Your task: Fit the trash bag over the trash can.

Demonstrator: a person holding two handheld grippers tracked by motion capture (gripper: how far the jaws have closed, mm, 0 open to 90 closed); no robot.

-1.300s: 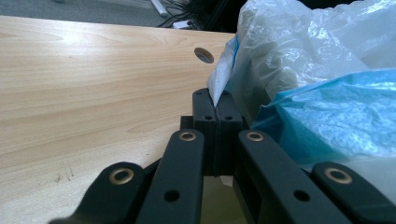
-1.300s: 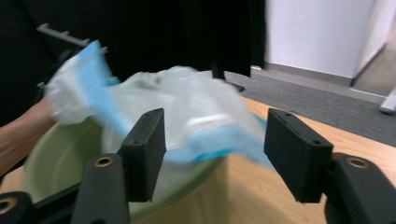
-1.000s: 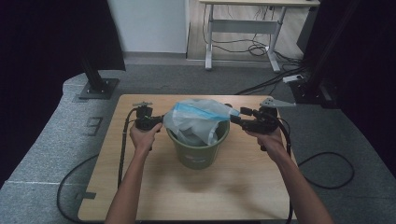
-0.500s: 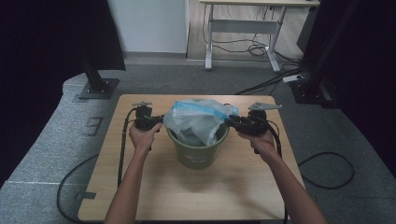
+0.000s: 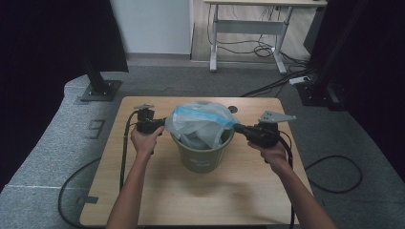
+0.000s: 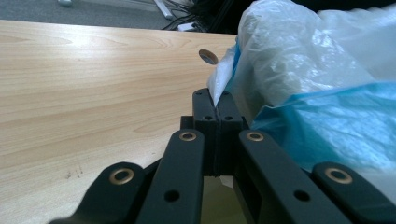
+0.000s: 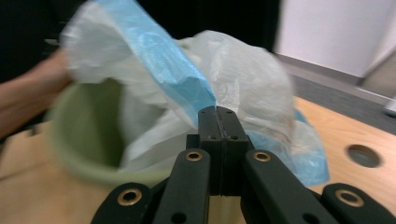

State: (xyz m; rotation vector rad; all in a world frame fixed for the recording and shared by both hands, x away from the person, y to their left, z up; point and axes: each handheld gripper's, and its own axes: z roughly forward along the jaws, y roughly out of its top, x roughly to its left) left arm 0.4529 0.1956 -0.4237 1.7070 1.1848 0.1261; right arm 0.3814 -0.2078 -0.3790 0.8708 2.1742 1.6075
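From above, a green plastic bucket stands near the middle of the wooden table, with a thin white-and-blue bin bag ballooning out of its mouth. The person's left gripper is at the bag's left edge and the right gripper at its right edge, one on each side of the bucket.

In the left gripper view the two black jaws are pressed flat together with a pointed fold of the bag's white film caught between their tips — closed hard on the plastic, no gap showing. The tabletop stretches away to the left, and a round hole sits beyond.

In the right gripper view the jaws are likewise clamped tight, biting the bag's blue band right at its edge; the bucket's rim is blurred below.

The likely trouble, as I see it: the film is flimsy and each grip is only a small pinch, so pulling the sides apart unevenly could tear it or slip it free — or drag the light bucket over.
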